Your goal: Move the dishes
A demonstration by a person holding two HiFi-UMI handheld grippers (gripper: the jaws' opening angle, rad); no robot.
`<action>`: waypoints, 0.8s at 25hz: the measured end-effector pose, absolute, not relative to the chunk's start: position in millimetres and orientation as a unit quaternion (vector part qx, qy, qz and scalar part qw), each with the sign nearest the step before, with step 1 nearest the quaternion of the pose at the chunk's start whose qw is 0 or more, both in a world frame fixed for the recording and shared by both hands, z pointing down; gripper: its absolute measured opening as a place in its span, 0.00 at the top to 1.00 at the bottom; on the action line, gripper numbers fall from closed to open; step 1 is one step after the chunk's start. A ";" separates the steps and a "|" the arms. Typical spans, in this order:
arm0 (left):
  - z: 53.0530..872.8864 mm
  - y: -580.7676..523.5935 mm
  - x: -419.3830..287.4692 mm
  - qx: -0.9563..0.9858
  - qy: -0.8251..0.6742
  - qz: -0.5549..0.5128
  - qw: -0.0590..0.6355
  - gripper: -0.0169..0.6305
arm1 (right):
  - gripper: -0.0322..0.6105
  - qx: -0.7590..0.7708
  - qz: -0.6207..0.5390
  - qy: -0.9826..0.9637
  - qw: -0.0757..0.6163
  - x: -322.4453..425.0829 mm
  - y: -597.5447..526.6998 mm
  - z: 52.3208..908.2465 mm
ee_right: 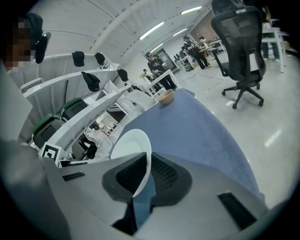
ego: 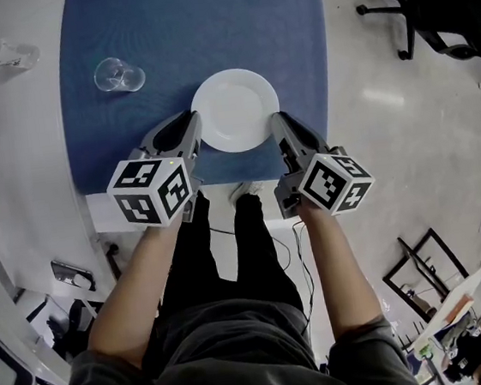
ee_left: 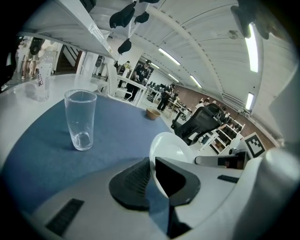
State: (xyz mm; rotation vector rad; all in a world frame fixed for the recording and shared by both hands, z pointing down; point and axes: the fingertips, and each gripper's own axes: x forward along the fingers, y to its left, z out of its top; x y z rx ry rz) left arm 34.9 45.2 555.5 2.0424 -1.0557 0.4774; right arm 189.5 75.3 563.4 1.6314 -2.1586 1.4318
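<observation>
A white plate [ego: 235, 110] sits over the near end of a blue surface [ego: 162, 32], close to the person's body. The plate is round, so no side of it is longer than another. It looks smooth and shiny, with a shallow dip in the middle and a wide rim. From above it faces up and looks level. I cannot tell if it rests on the surface or hangs just over it.

The left gripper [ego: 192, 131] has the plate by its left edge. In the left gripper view, the left gripper [ee_left: 152, 165] has its fingers [ee_left: 133, 183] closed on the thin rim of the plate [ee_left: 171, 145], one finger on each side of it. The pads are black and have little ridges.

The right gripper [ego: 280, 127] has the plate by its right edge, across from the other one. In the right gripper view, the right gripper [ee_right: 149, 165] pinches the rim of the plate [ee_right: 131, 145] too, and its fingers [ee_right: 166, 176] press on it from both sides. These pads are black with a net of small bumps.

The blue surface looks soft and dull, like cloth. A clear glass [ego: 119, 75] stands upright on it, well apart from the plate, to the left and farther away. It is tall with straight sides. A small brown bowl [ee_right: 165, 97] stands at the far end of the surface.
</observation>
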 end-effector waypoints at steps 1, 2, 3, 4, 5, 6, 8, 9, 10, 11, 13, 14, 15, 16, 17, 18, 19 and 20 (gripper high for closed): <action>560.3 45.7 34.6 0.801 -0.413 0.192 0.388 0.92 | 0.89 0.532 0.470 -0.703 0.043 188.9 76.3 567.9; 565.0 46.3 34.1 0.800 -0.411 0.197 0.390 0.92 | 0.89 0.531 0.473 -0.701 0.045 188.2 77.6 572.3; 569.6 47.1 33.6 0.799 -0.409 0.200 0.392 0.92 | 0.89 0.531 0.476 -0.699 0.047 187.5 78.9 576.7; 574.3 48.2 33.3 0.798 -0.407 0.204 0.395 0.92 | 0.89 0.531 0.479 -0.697 0.049 187.0 80.3 580.8; 578.8 49.4 33.1 0.797 -0.405 0.207 0.398 0.92 | 0.89 0.532 0.482 -0.695 0.050 186.7 81.6 584.6; 583.1 50.5 32.8 0.796 -0.402 0.210 0.401 0.92 | 0.89 0.532 0.485 -0.692 0.052 186.3 82.9 588.1; 590.3 52.1 32.0 0.793 -0.400 0.217 0.405 0.92 | 0.89 0.531 0.489 -0.689 0.055 185.3 84.9 594.4; 593.4 52.6 31.7 0.792 -0.399 0.220 0.406 0.92 | 0.89 0.530 0.492 -0.688 0.057 184.8 86.0 597.3; 596.3 53.1 31.5 0.791 -0.398 0.223 0.408 0.92 | 0.89 0.529 0.494 -0.687 0.059 184.5 87.0 600.3; 599.2 53.6 31.4 0.790 -0.397 0.226 0.410 0.92 | 0.89 0.529 0.497 -0.686 0.061 184.2 88.1 603.1; 605.4 54.5 31.1 0.787 -0.395 0.232 0.414 0.92 | 0.89 0.528 0.501 -0.683 0.065 183.7 89.5 608.1; 608.2 55.0 30.8 0.785 -0.394 0.235 0.416 0.92 | 0.89 0.528 0.502 -0.682 0.066 183.3 89.9 610.3; 610.7 55.5 30.8 0.784 -0.393 0.237 0.418 0.92 | 0.89 0.527 0.504 -0.681 0.068 183.2 90.2 612.3; 612.7 56.2 31.0 0.783 -0.392 0.241 0.419 0.92 | 0.89 0.527 0.505 -0.680 0.070 183.3 90.5 614.2; 614.5 56.9 31.5 0.782 -0.391 0.244 0.420 0.92 | 0.89 0.526 0.506 -0.680 0.071 183.7 90.9 616.0; 616.0 57.5 32.0 0.781 -0.390 0.246 0.420 0.92 | 0.89 0.526 0.508 -0.679 0.072 184.1 91.4 617.8; 617.5 58.2 32.2 0.781 -0.389 0.249 0.421 0.92 | 0.89 0.525 0.510 -0.678 0.073 184.2 92.2 619.5; 618.7 58.8 32.3 0.780 -0.389 0.251 0.422 0.92 | 0.89 0.524 0.512 -0.677 0.075 184.2 93.1 621.3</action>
